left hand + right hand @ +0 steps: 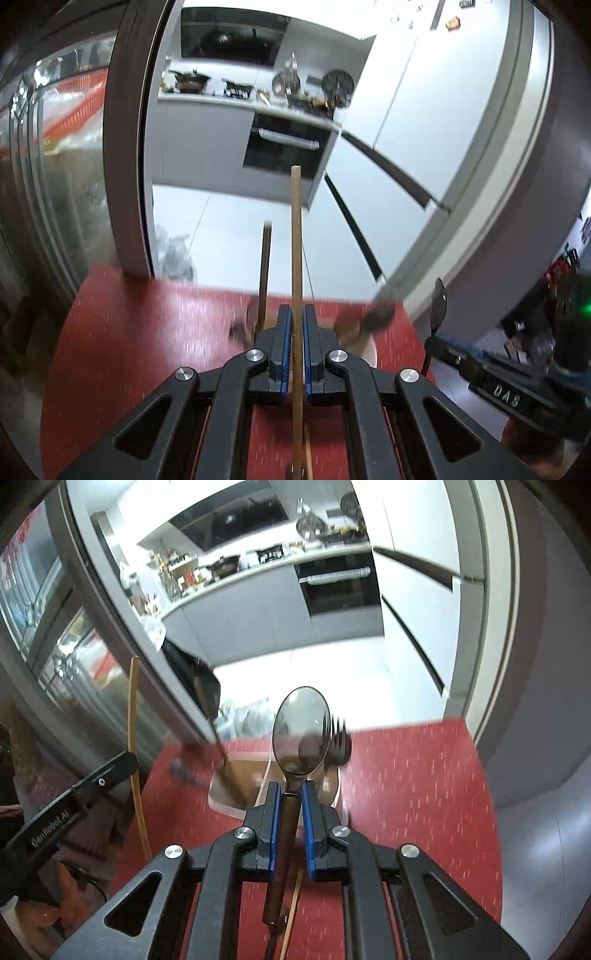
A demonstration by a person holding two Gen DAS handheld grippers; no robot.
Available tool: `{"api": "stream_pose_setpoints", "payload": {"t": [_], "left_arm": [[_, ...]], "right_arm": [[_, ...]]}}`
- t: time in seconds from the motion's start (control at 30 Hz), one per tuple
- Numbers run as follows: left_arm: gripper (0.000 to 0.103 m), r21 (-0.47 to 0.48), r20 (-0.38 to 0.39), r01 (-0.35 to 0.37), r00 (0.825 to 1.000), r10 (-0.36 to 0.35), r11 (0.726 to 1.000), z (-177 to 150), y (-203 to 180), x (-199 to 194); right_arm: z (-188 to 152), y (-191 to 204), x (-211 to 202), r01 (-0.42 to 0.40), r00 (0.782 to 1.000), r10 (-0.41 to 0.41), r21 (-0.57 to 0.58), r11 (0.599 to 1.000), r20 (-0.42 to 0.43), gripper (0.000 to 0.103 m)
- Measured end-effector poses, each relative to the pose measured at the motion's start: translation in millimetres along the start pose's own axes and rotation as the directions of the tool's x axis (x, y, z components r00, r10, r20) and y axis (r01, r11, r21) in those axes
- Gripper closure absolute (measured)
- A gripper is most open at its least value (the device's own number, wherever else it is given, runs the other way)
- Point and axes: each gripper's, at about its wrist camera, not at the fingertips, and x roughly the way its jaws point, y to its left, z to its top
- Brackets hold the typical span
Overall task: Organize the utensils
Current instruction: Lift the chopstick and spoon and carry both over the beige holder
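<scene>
You face a kitchen past the red speckled table (147, 332): grey counter (236, 579) cluttered with pots, a built-in black oven (286, 144), tall white cabinets (436, 92), a pale glossy tiled floor (236, 236), and a glass sliding door (62, 166) at your left

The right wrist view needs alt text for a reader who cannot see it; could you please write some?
The right gripper holds a dark-handled metal spoon upright above a red speckled table, with a kitchen behind.

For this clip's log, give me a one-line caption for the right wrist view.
Right tongs grip a spoon upright above a utensil holder on the red table.
</scene>
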Motion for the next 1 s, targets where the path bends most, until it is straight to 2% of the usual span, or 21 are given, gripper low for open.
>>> {"api": "stream_pose_setpoints", "payload": {"t": [0.3, 0.43, 0.63, 0.83, 1.0], "left_arm": [[0.075, -0.062, 0.077, -0.032, 0.996, 0.037, 0.998, 37.2, -1.1, 51.1], [0.076, -0.055, 0.088, -0.068, 0.993, 0.073, 0.996, 33.9, -3.8, 74.9], [0.076, -0.035, 0.109, -0.129, 0.985, 0.132, 0.991, 21.2, -5.6, 99.6], [0.076, 0.035, 0.136, -0.187, 0.974, 0.181, 0.982, 3.8, -11.0, 112.8], [0.075, 0.069, 0.103, -0.194, 0.977, 0.187, 0.979, -17.1, -13.2, 118.0]], "right_arm": [[42.8, 3.9, 26.3, 0.019, 0.995, -0.016, -0.034, 0.999, 0.099, 0.091], [46.6, 6.1, 44.7, 0.027, 0.993, -0.019, -0.066, 0.997, 0.12, 0.091], [39.4, 13.0, 67.2, 0.037, 0.989, -0.019, -0.119, 0.992, 0.147, 0.091], [20.0, 17.5, 83.5, 0.038, 0.99, -0.014, -0.167, 0.985, 0.143, 0.091], [2.3, 16.8, 85.3, 0.028, 0.995, -0.009, -0.186, 0.982, 0.104, 0.091]]}}
